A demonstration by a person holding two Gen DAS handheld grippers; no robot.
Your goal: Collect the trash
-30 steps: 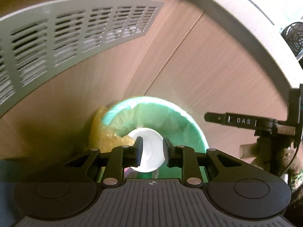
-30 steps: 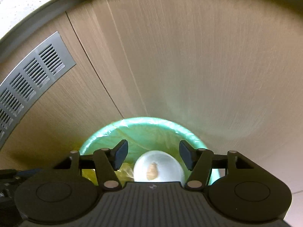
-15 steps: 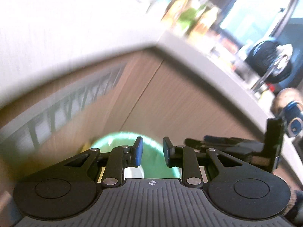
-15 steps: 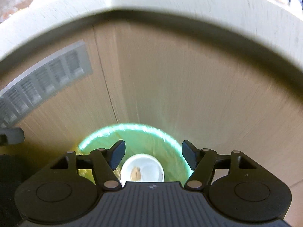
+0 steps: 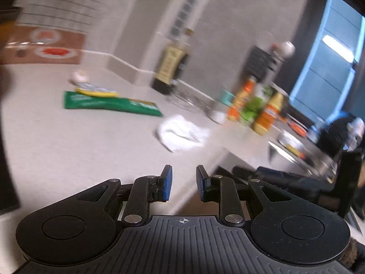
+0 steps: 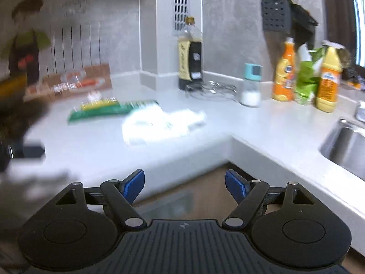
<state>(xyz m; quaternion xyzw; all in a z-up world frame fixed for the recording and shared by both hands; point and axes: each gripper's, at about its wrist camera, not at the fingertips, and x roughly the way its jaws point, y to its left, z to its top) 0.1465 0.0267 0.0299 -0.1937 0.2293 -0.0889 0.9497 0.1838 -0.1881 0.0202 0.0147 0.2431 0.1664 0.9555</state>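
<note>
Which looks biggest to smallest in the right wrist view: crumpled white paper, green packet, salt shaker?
1. crumpled white paper, though it lies nearest the camera and is smeared by blur.
2. green packet, long and flat; its near end is partly hidden by the paper.
3. salt shaker, clearly smallest.

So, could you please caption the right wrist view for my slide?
Right gripper, empty and opening, faces a counter holding crumpled white paper and a green wrapper.
</note>
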